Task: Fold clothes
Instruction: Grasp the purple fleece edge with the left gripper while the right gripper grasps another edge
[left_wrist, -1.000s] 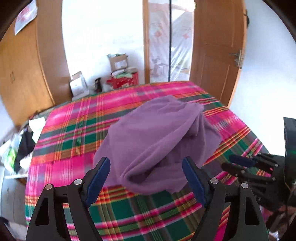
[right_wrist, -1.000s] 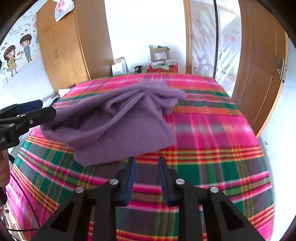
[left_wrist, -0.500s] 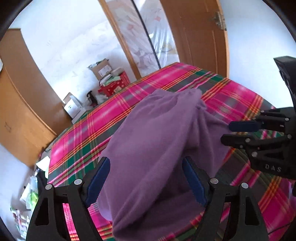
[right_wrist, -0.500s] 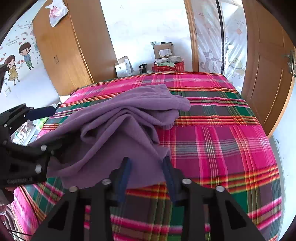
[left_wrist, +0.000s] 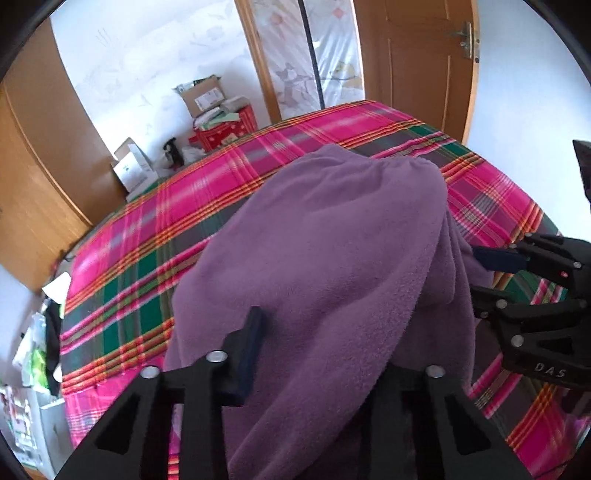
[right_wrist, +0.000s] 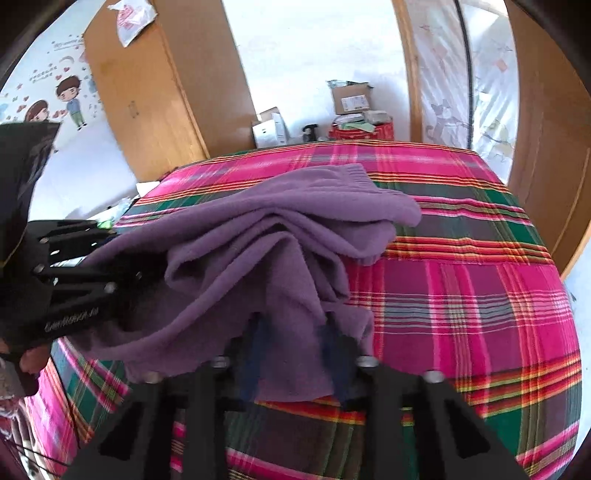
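The purple fleece garment (right_wrist: 280, 236) lies bunched in soft folds on the plaid bedspread (right_wrist: 480, 295), its far end with the ribbed hem reaching toward the middle of the bed, its near edge drawn up toward me. My right claw (right_wrist: 295, 354) has just been closing, and a flap of that near edge sits between its blue pads (right_wrist: 255, 354) — the jaws stand narrow and pinch the cloth. My left claw (left_wrist: 314, 354) has just been closing too; the fleece drapes over it so that only one blue pad (left_wrist: 251, 347) shows, pressed against the fabric, while the other finger is buried under the cloth. In the left view the right claw (left_wrist: 491, 273) bites into the garment's side. Beyond the bed stand a wooden wardrobe (right_wrist: 147, 92), a red box (right_wrist: 362, 131) piled with cardboard boxes (right_wrist: 351, 98), and a wooden door (left_wrist: 417, 55) — all well apart from the garment.
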